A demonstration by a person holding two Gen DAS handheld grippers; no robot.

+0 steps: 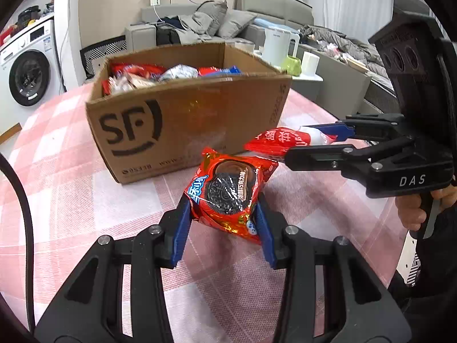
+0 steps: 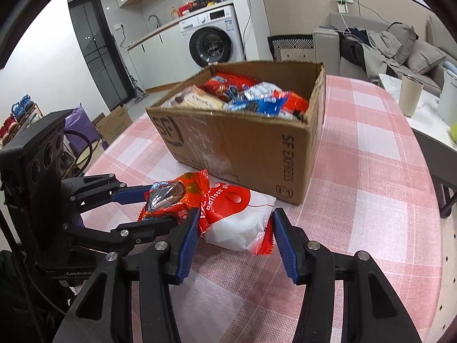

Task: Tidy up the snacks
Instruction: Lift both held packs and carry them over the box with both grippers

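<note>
While your left gripper (image 1: 222,214) pinches the cookie pack (image 1: 228,191) and your right gripper (image 2: 234,237) straddles the white pouch (image 2: 240,217), barely touching it, both sit on the table (image 2: 357,200) just before the box (image 2: 242,148), straight ahead.

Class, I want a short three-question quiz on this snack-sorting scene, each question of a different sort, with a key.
1. True or false: the brown cardboard box on the pink checked tablecloth already holds snack packets.
2. Multiple choice: what sits between the fingers of the left gripper? A) a white kettle B) the red cookie packet C) a green cup
3. Fill in: the right gripper brackets the red and white ______ packet.

Key: 1 true. 2 B. 3 balloon gum (its label reads "balloon"). Both packets lie in front of the box, side by side on the cloth.
</note>
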